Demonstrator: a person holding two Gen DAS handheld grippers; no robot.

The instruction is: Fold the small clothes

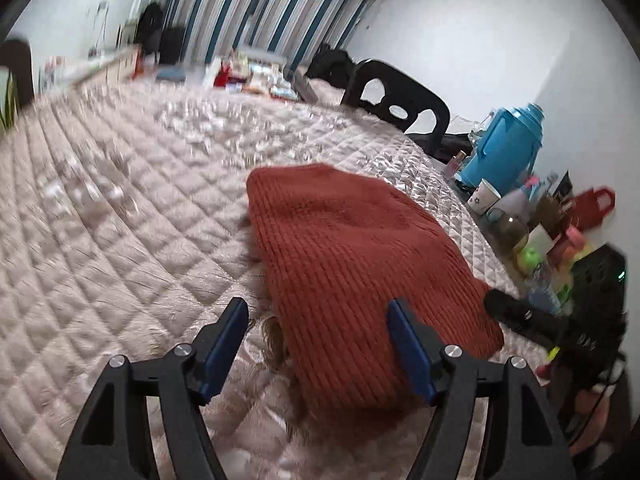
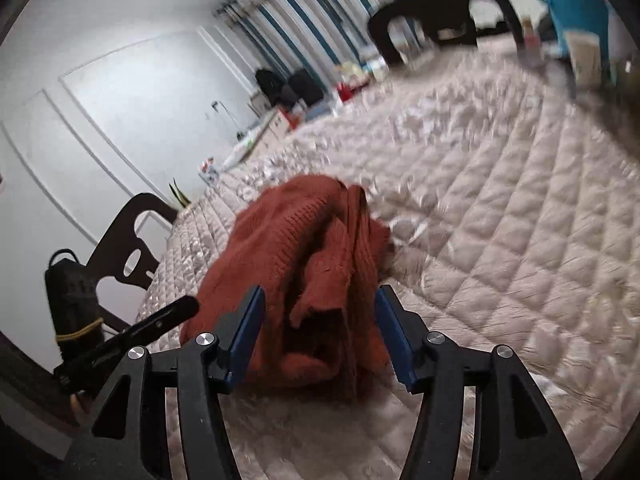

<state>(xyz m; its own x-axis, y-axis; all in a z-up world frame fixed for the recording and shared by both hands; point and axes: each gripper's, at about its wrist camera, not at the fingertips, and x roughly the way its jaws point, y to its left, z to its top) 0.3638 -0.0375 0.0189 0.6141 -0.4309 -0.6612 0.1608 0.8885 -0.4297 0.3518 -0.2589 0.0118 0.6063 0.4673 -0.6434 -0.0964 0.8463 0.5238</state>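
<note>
Jaws on both tools stand spread wide with nothing between them. The left gripper (image 1: pixel 318 344) hangs over the near end of the rust knit garment (image 1: pixel 360 264), one blue pad off its left edge and the other above the cloth, likely lined up to pinch that edge for a fold. In the right wrist view, the right gripper (image 2: pixel 320 336) brackets the near, bunched end of the same garment (image 2: pixel 304 256) without squeezing it, where loose layers and a ragged flap hang open, so I judge the piece only partly folded. The garment lies on the quilted pink cover (image 1: pixel 120 220). To its right, past the cover's edge, stand cups, bottles and a blue thermos (image 1: pixel 504 144), well apart from it. Beyond it a black chair (image 1: pixel 396 100) backs onto the cover, and striped curtains (image 1: pixel 256 4) hang farthest off.
</note>
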